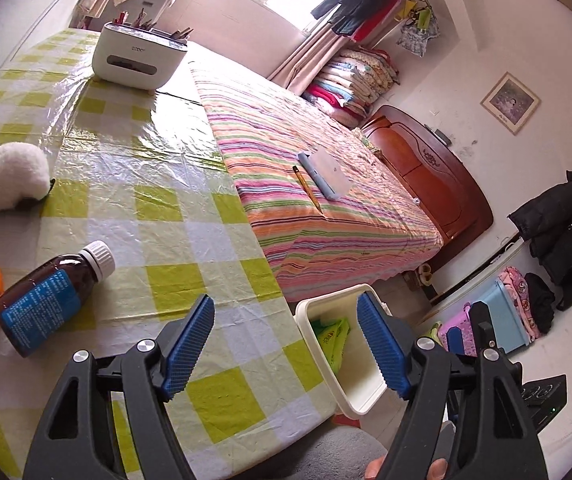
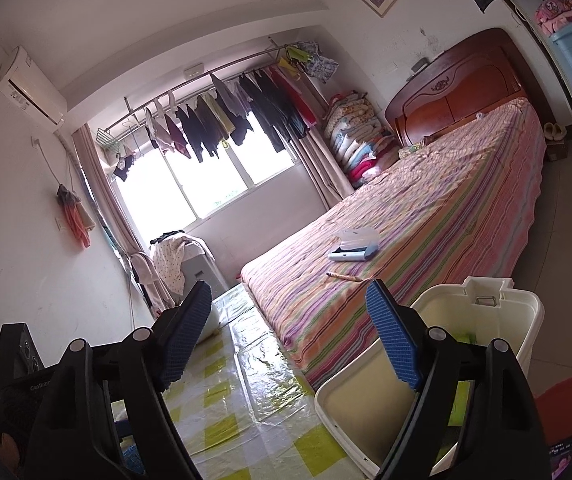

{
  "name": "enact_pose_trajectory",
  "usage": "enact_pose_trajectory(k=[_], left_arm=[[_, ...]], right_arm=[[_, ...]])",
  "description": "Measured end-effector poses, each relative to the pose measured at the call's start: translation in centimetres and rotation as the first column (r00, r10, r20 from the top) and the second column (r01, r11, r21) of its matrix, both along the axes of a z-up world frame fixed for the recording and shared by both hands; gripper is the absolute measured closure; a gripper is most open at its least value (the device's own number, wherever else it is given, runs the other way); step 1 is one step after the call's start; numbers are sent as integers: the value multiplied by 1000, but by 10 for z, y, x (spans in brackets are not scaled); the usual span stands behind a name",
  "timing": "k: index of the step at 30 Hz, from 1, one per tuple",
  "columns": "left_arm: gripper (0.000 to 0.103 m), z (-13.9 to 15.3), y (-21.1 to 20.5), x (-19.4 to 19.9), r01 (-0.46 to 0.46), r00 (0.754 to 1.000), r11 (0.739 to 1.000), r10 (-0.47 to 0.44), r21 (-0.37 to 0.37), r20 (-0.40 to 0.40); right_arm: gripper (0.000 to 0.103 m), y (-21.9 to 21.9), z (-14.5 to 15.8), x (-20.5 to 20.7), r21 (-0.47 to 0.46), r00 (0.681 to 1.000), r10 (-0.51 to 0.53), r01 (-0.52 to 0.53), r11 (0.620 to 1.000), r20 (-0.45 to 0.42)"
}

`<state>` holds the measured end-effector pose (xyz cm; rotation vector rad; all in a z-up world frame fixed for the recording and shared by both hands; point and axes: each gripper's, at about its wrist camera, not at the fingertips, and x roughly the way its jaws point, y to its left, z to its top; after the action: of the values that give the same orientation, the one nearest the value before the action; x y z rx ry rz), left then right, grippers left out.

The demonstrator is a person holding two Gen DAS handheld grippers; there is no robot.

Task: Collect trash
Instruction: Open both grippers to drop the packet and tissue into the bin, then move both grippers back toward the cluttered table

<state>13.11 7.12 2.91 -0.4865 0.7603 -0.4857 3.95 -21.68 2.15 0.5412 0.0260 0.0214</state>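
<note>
Bed (image 1: 325, 168): we see it under a striped sheet, running from centre toward 2 o'clock, a wooden headboard (image 1: 429, 168) at its far end.
On the sheet: we spot a pencil (image 1: 306, 188) just beside a pale blue case (image 1: 317, 176).
Window (image 2: 206, 184): at 11 o'clock in our right view, with clothes (image 2: 238, 116) hanging on a rail above it.
Air conditioner (image 2: 30, 84): we find it high on the wall at 10 o'clock.
Framed picture (image 1: 509, 102): on the wall at 2 o'clock.

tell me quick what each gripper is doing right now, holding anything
left gripper: open, nothing between the jaws.
right gripper: open, nothing between the jaws.
</note>
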Motion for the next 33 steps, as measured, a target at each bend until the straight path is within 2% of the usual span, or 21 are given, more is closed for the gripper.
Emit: enact_pose_trajectory(k=[7,11,21,24,30,33], left_arm=[[31,10,49,-16,-85,996,996,83,42,34],[31,8,85,-23,-155,987,988,154,16,34],[31,-5,176,-44,-336,942,941,336,-28,0],[31,-9,194,-50,-373,928,928,373,-5,5],[31,-17,216,-56,-405,914,914,406,19,-12],[31,-21,228,-58,-426,904,905,426,20,-23]], right_arm=[[24,20,3,6,-32,999,44,-45,998,-18],[23,31,4,13,-49,997,71,-73,996,-41],[22,70,8,26,-135,981,179,-189,973,-81],[22,84,8,30,-165,972,212,-226,960,-99],[21,119,4,42,-218,935,314,-345,913,-164],[20,142,-5,54,-203,880,408,-457,866,-243]])
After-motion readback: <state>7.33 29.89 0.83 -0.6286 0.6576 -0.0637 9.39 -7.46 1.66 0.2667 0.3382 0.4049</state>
